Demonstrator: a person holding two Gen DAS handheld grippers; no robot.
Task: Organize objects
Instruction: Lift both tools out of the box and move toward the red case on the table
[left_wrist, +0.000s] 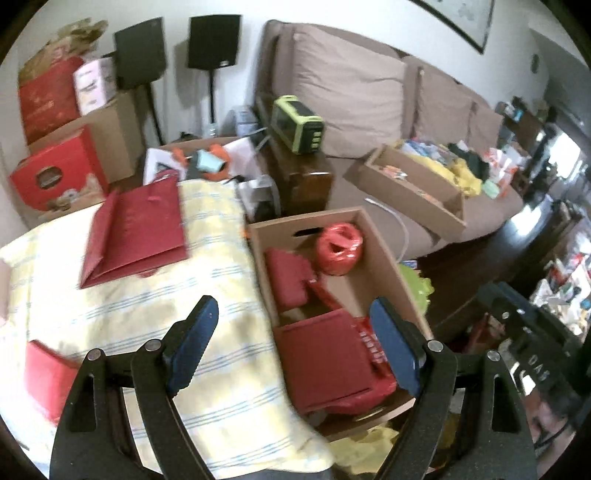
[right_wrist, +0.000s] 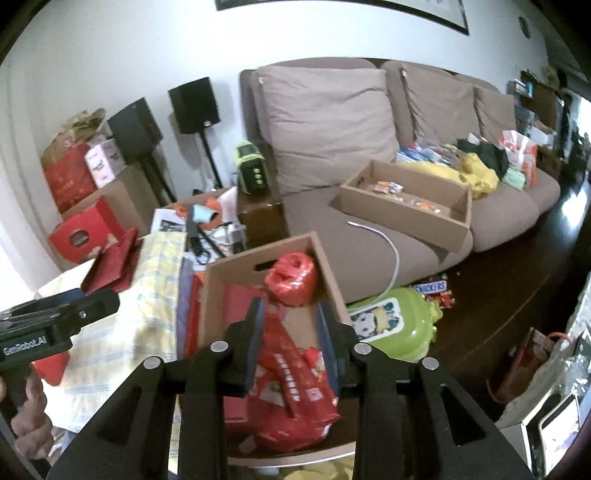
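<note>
Figure. Left claw (left_wrist: 291, 343) stood wide and empty above the seam between the cloth-covered counter (left_wrist: 221, 369) and the cardboard box (left_wrist: 391, 251). Right claw (right_wrist: 291, 343) hovered partly closed over the box; whether it pinched the red packet (right_wrist: 291, 398) could not be told. Red items lay in the box; a red paper bag (left_wrist: 136, 232) remained on the counter. Good practice would be to approach the bag by one edge and lift it clear of the cloth.
</note>
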